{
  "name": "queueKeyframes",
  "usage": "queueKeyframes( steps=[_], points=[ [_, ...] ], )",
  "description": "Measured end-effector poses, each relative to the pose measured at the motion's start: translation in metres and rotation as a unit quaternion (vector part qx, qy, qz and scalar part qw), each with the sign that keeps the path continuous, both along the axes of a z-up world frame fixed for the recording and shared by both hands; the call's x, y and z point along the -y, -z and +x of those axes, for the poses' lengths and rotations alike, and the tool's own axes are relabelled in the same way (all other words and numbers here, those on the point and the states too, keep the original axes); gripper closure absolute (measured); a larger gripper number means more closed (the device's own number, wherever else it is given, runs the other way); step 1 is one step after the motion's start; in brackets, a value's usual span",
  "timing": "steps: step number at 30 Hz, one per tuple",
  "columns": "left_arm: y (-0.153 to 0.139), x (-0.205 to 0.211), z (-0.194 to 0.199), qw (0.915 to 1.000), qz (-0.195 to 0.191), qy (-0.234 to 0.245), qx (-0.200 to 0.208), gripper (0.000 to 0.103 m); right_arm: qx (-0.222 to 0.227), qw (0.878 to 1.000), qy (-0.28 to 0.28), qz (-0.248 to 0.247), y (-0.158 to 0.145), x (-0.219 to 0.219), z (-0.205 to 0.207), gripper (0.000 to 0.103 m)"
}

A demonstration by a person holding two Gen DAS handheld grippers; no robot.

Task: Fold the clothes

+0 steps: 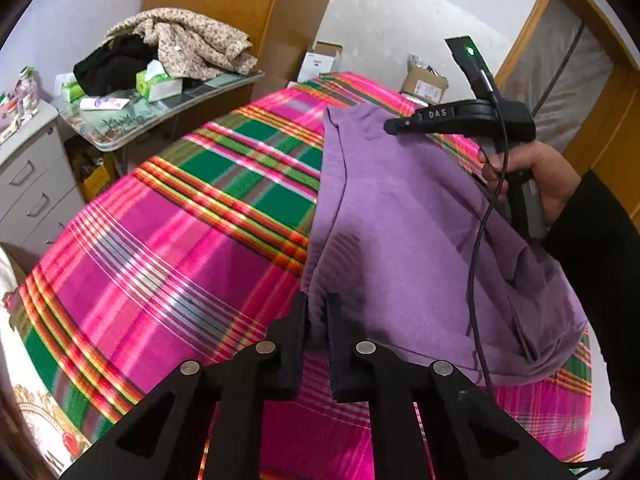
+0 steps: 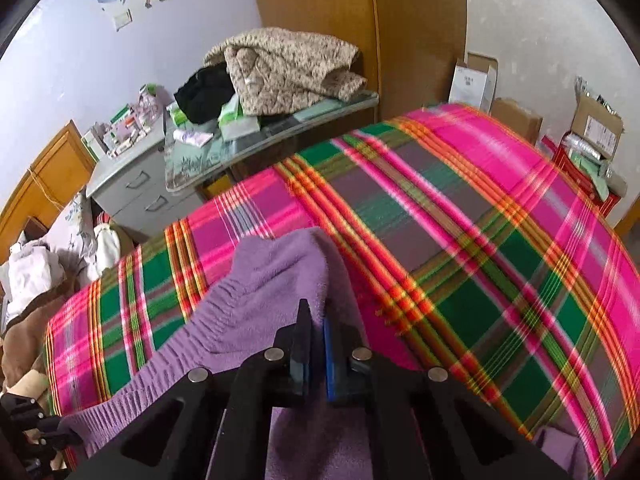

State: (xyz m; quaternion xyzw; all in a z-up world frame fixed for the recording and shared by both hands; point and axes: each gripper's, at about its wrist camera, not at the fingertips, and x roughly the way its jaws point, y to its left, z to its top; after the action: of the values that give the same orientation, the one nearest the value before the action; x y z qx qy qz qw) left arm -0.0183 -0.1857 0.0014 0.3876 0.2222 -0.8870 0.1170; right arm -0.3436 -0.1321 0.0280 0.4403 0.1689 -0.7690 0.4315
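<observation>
We're still pretty early in this one, as far as we can judge. The purple sweater (image 1: 400, 216) is draped in a loose heap on the plaid blanket (image 1: 192, 248) covering the bed, bunched up toward the right side with no tidy fold visible anywhere. Our left claw (image 1: 317, 312) is pinched narrow on a bit of the sweater's edge, and our right claw (image 2: 316, 320) is likewise closed down on a raised hump of the purple knit, with the ribbed hem trailing off to the left in the right wrist view. So both ends are gripped, and what's left is basically everything: spread it flat, bring the sleeves in, fold the body over.

The right hand (image 1: 536, 172) shows up in the left wrist view, holding its handle over the far end of the sweater, cable dangling down across the cloth.

Room-wise, it's a lived-in bedroom. Next to the bed there's a cluttered surface (image 2: 280, 132) with a beige quilted blanket (image 2: 288, 68) piled on it, some black clothing (image 2: 204, 92) and tissue packs (image 1: 158, 84). A grey drawer unit (image 2: 136, 188) sits beside that, a wooden wardrobe (image 2: 320, 8) behind, and cardboard boxes (image 2: 596, 124) along the far wall.
</observation>
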Motion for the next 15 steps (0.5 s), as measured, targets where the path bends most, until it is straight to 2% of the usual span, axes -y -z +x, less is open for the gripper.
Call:
queueKeyframes(
  steps=[2, 8, 11, 13, 15],
  points=[
    [-0.01, 0.007, 0.003, 0.9998, -0.011, -0.009, -0.011, 0.094, -0.014, 1.0, 0.0, -0.011, -0.011, 0.004, 0.001, 0.098],
    [-0.047, 0.041, 0.01, 0.9955, -0.062, -0.055, -0.046, 0.095, -0.043, 0.995, 0.01, -0.093, -0.052, 0.012, 0.001, 0.098],
    [-0.046, 0.054, 0.0, 0.9952, -0.071, -0.057, -0.034, 0.094, -0.026, 0.999, 0.013, -0.045, -0.029, 0.027, -0.009, 0.096],
    [-0.033, 0.059, -0.011, 0.9962, -0.07, -0.052, -0.007, 0.094, -0.009, 1.0, 0.022, -0.003, -0.005, 0.032, -0.016, 0.093],
    [-0.021, 0.063, -0.017, 0.9965, -0.063, -0.052, 0.017, 0.094, -0.006, 1.0, 0.025, -0.007, 0.002, 0.028, -0.019, 0.089]
  ],
)
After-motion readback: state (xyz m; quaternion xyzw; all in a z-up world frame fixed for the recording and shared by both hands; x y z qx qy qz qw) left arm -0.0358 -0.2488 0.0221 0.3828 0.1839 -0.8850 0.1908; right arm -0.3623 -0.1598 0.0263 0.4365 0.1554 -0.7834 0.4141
